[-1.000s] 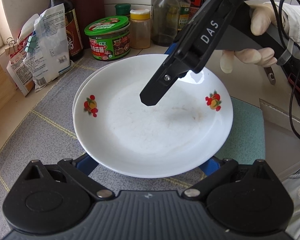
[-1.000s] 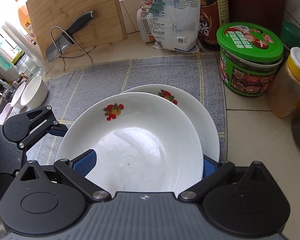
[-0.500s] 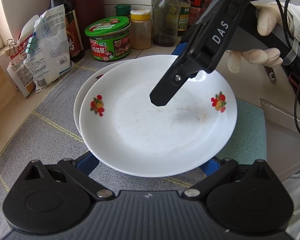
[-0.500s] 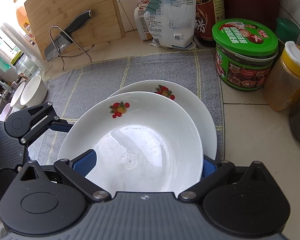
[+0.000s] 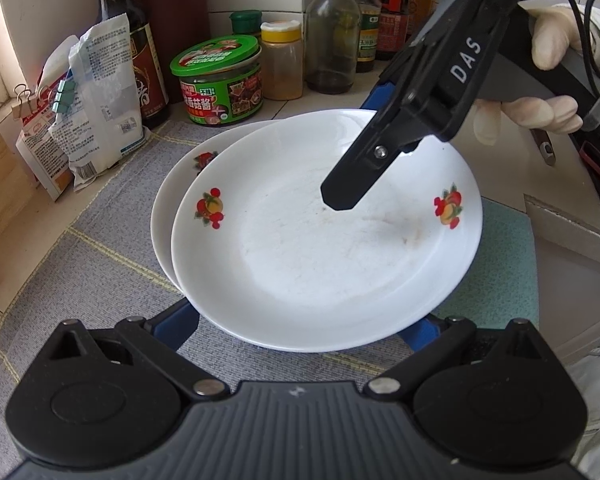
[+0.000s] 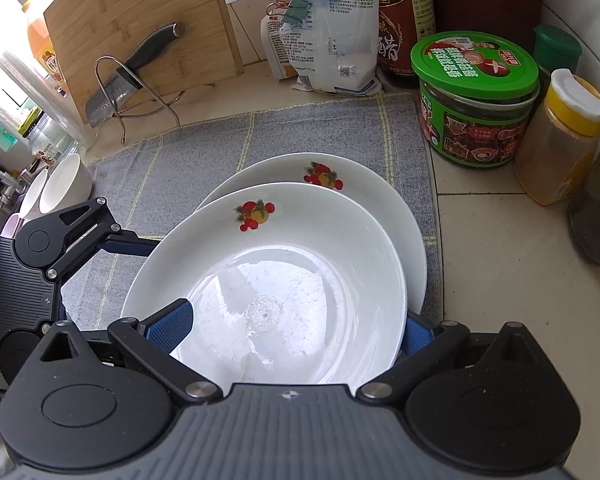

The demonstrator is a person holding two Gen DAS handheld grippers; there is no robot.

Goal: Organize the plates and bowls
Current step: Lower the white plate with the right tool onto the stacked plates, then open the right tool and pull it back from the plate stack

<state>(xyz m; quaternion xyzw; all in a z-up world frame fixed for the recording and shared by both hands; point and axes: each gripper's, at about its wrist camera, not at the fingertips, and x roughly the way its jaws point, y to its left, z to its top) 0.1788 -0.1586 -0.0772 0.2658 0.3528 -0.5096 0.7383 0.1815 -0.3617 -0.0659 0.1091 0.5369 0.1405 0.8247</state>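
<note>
plates are mid-stack: the upper plate (image 5: 324, 248) is carried over the lower plate (image 6: 364, 192), which lies flat on the grey mat (image 6: 228, 148) near the green-lidded jar (image 6: 474, 100). the right gripper (image 6: 296, 320) appears clamped on the upper plate's near rim, one blue pad on top inside the well and the other under the rim, so its jaws are closed on that rim. the left gripper (image 5: 300, 324) has its blue fingers spread wide beneath the opposite edge, jaws apart, seemingly cradling rather than pinching; whether they touch the plate cannot be told. to finish well, i would judge the carried plate needs sliding toward the jar until its rim matches the lower one, then lowering level so it nests instead of riding up on an edge, with the left fingers drawn out first so nothing is trapped. a round plate has no long axis; it faces up, roughly level, perhaps slightly tilted, its two fruit prints (image 5: 210, 208) on opposite sides of the rim. two white bowls (image 6: 66, 184) wait at the mat's far edge.
</note>
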